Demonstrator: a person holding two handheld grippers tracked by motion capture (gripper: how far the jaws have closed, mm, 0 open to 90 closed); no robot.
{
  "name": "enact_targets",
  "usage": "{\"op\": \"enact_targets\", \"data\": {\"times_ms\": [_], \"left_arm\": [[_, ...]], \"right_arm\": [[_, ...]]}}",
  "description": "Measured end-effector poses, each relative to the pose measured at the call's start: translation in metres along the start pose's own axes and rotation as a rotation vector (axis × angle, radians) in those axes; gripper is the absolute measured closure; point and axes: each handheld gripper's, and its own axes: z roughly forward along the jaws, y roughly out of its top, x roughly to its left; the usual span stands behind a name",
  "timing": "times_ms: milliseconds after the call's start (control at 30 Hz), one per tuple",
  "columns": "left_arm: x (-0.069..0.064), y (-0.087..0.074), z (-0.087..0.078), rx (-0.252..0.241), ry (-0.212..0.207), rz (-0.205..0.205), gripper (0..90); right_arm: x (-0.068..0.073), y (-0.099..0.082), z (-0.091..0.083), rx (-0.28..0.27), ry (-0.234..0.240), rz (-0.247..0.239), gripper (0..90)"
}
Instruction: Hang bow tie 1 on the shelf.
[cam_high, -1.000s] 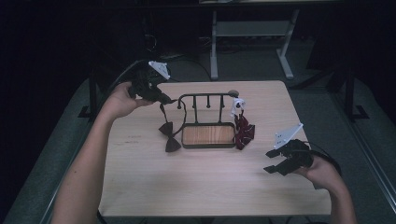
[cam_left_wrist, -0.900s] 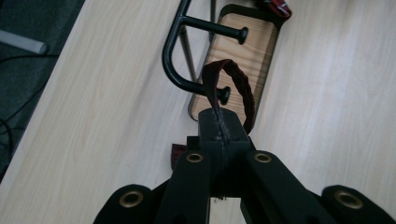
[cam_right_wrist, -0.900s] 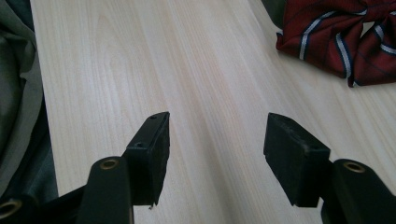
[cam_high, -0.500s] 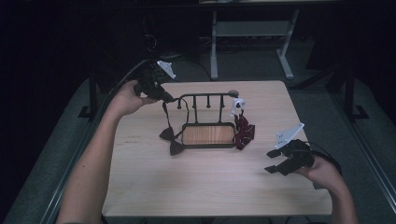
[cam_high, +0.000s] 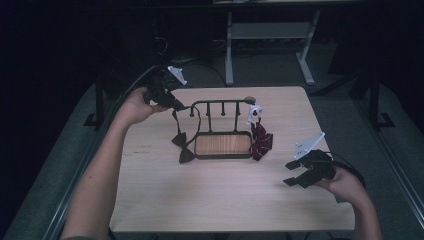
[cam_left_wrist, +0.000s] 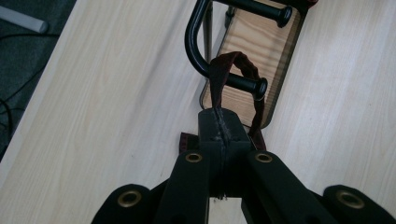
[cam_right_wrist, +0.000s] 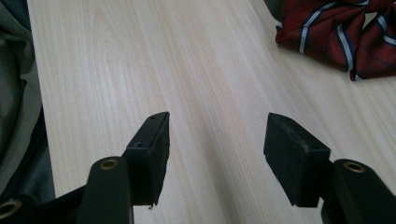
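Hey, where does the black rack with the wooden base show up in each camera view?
High view: the rack stands mid-table, between both hands.
Left gripper view: top centre, its pegs just beyond the shut left gripper, which holds a dark red strap looped over a peg.
Right gripper view: not in it.
Shared landmark: the pale wood table.

From the high view you look forward and down over the whole table (cam_high: 220, 200). Your left gripper view sits close above the black rack (cam_left_wrist: 198, 42), also seen from above, while your right gripper view skims low across the tabletop.
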Motion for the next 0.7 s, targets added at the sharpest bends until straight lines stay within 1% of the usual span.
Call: {"op": "enact_targets", "data": {"times_ms": [67,300,400,533,700], "left_arm": [[-0.0001,0.0005,0.0012,0.008,0.0,0.007,89.2],[0.0008,0.0012,0.0057,0.031,-0.003,0.008,89.2],[0.0008,0.0021,0.0068,0.032,-0.002,0.013,89.2],[0.0013,0.0025,0.0077,0.033,-0.001,0.008,88.9],[0.0028,0.0015,0.0071,0.032,0.005,0.006,87.0]], "right_arm": [[0.0,-0.0003,0.0,-0.004,0.002,0.004,40.3],[-0.0011,-0.0016,-0.0009,-0.007,0.0,-0.001,40.4],[-0.0019,-0.0025,-0.0017,-0.012,-0.001,-0.001,40.3],[-0.0018,-0.0025,-0.0024,-0.008,-0.001,0.01,40.2],[-0.0017,-0.0025,-0.0026,-0.011,-0.001,0.006,40.1]]}}
